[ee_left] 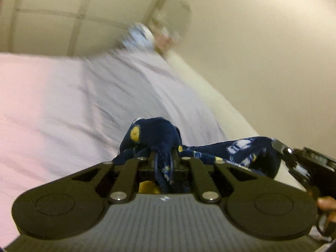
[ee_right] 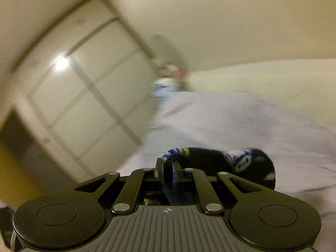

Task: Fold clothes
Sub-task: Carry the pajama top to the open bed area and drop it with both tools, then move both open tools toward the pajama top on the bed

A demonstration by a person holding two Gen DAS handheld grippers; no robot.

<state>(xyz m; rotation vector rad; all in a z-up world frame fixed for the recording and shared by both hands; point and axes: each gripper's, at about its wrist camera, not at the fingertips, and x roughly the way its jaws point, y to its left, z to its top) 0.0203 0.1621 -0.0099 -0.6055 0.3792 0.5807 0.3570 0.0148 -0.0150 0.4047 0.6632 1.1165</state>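
Observation:
A navy fleece garment (ee_left: 155, 134) with yellow and white prints bunches over my left gripper (ee_left: 163, 157), which is shut on it. The cloth stretches right to the other gripper (ee_left: 281, 147), seen at the right edge with a hand (ee_left: 325, 205) behind it. In the right wrist view my right gripper (ee_right: 168, 167) is shut on the same navy garment (ee_right: 231, 161), which bulges to the right of the fingers. Both views are motion-blurred. The garment hangs above a pale pink bedsheet (ee_left: 63, 105).
The bed (ee_right: 241, 121) fills the lower half of both views. A cream wall (ee_left: 262, 42) runs along its far side. A pale wardrobe with panelled doors (ee_right: 84, 84) stands to the left. Blurred bluish items (ee_left: 139, 35) lie at the bed's far end.

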